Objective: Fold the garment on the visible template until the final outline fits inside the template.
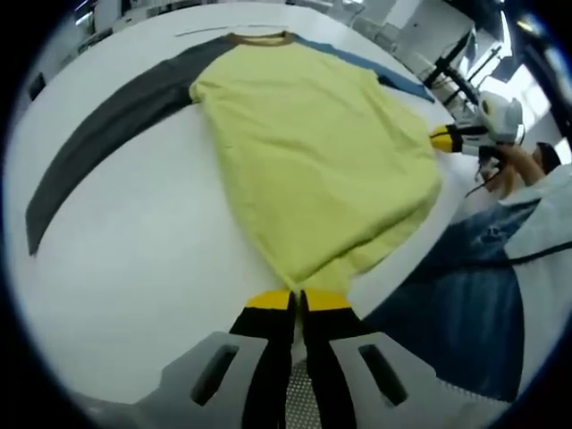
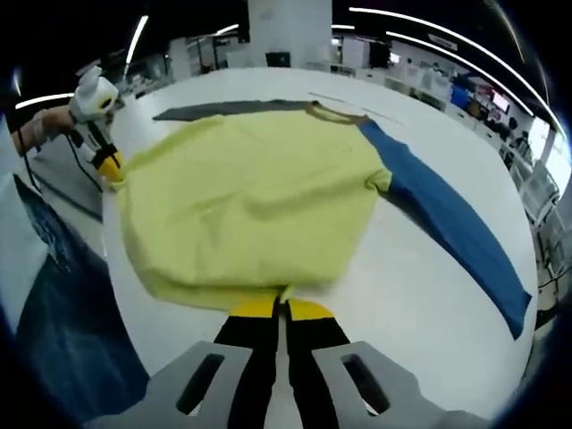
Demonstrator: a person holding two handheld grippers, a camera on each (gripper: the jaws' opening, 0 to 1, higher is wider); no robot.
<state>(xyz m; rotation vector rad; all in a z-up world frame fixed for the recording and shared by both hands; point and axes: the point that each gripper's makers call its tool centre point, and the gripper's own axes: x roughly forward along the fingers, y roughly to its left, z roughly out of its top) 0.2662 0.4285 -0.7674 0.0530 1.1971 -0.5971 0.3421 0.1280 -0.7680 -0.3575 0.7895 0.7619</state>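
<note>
A yellow-green cotton shirt with a brown collar [image 1: 313, 152] lies flat on the round white table [image 1: 134, 268], its dark grey sleeve [image 1: 98, 134] stretched toward 9 o'clock in the left gripper view, its blue sleeve [image 2: 456, 223] toward 4 o'clock in the right gripper view. The left tongs [image 1: 297, 299] are pinched on the hem at 6 o'clock; the right tongs [image 2: 282, 308] are likewise clamped on the hem. Bare table surrounds both sleeves. A person's blue sleeve [image 1: 465, 295] sits beyond the table edge at 4 o'clock.

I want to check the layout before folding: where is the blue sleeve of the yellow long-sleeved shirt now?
In the right gripper view, the blue sleeve lies flat on the white table, stretching from the yellow shirt body to the right, away from the right gripper.
</note>
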